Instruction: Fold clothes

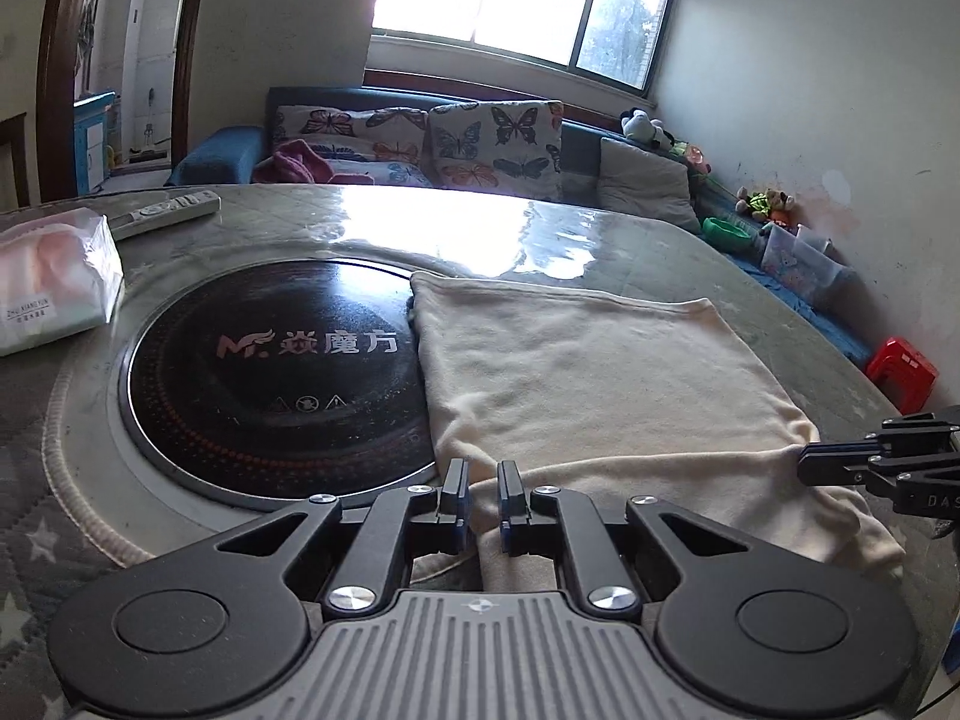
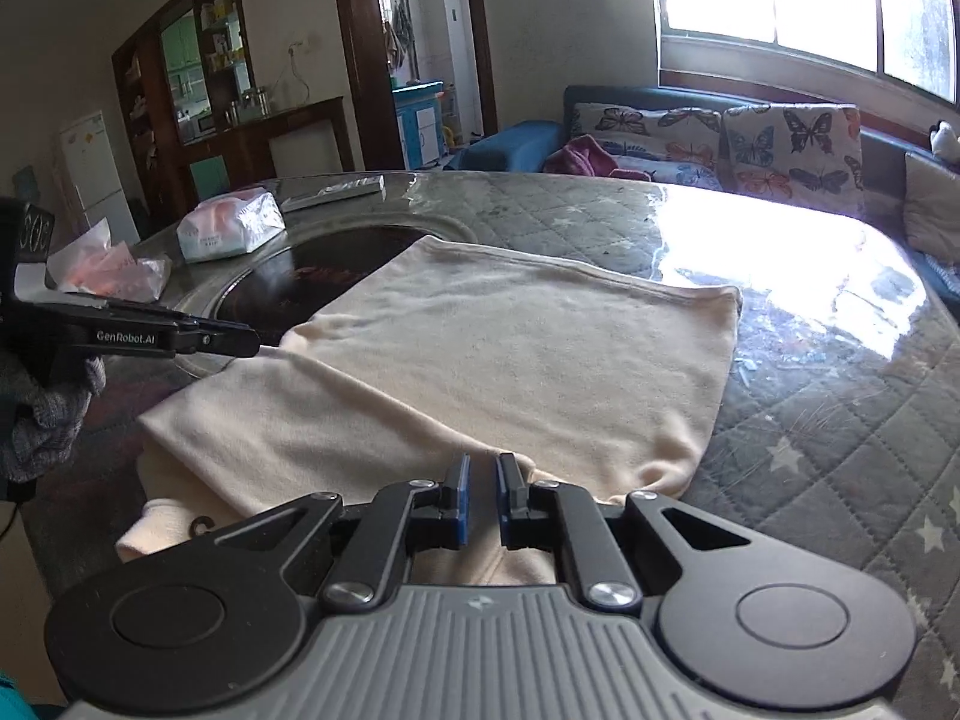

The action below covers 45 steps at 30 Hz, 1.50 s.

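The left gripper (image 1: 482, 495) hangs just above the near edge of the cream garment (image 1: 594, 384), its blue-padded jaws parted by a narrow gap with nothing caught between them. The right gripper (image 2: 482, 495) sits the same way over the garment's near edge further along — jaws slightly apart, the cloth lying under them, not pinched. The garment lies spread flat on the round table (image 2: 810, 420), with a folded layer at its near side. Its far left corner overlaps the black induction cooktop (image 1: 270, 360) set in the table's middle. Beyond the cooktop, away from the garment, rest a tissue pack (image 1: 51, 276) and a remote control (image 1: 165, 213). Past the table stands a sofa with butterfly cushions (image 1: 486, 141).
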Available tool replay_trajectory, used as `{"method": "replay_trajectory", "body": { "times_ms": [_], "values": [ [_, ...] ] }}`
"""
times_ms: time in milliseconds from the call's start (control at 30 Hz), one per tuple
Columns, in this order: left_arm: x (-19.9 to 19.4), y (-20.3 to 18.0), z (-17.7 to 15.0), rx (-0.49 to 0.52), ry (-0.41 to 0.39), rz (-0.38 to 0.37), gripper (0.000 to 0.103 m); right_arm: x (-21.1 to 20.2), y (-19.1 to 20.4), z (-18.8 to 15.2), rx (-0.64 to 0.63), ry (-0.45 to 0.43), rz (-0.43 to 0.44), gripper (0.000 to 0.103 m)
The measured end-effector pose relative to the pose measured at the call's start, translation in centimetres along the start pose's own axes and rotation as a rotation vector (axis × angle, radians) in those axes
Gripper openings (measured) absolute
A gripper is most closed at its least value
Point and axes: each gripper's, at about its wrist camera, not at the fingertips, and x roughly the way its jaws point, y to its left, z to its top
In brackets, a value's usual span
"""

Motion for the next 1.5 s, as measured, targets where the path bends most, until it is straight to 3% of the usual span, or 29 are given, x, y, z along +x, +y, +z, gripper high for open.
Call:
{"method": "replay_trajectory", "body": {
  "times_ms": [367,567,633,800,933,1033,1167,1267,1400,1500],
  "values": [
    [-3.5,-5.2,-3.2,0.259,0.017,-0.092,0.012,-2.1,2.3,-2.5,-0.12,0.058,0.034,0.009],
    [-5.8,-5.3,-4.9,0.385,0.033,-0.075,0.02,-2.6,2.5,-2.9,-0.146,0.058,0.024,0.009],
    [-6.3,-5.5,-5.6,0.437,0.037,-0.067,0.028,-2.7,2.5,-2.9,-0.15,0.059,0.024,0.009],
    [-6.5,-6.8,-7.4,0.561,0.035,-0.083,0.031,-3.4,2.3,-2.8,-0.15,0.062,0.023,0.01],
    [-5.8,-8.2,-8.3,0.637,0.003,-0.084,0.031,-4.3,2.3,-3.0,-0.163,0.061,0.009,0.023],
    [-5.5,-8.9,-8.5,0.664,-0.023,-0.088,0.031,-5.0,2.5,-3.3,-0.192,0.062,0.005,0.023],
    [-4.8,-9.5,-8.8,0.704,-0.041,-0.099,0.031,-6.0,2.9,-3.8,-0.242,0.062,0.002,0.037],
    [-4.2,-9.4,-8.8,0.707,-0.037,-0.109,0.031,-6.3,3.3,-4.3,-0.292,0.073,0.006,0.038],
    [-3.7,-8.8,-7.8,0.661,-0.043,-0.11,0.012,-6.6,4.0,-5.1,-0.365,0.086,0.02,0.048],
    [-3.4,-8.0,-6.1,0.573,-0.046,-0.125,0.01,-6.5,4.3,-5.3,-0.395,0.079,0.034,0.051]
  ]
}}
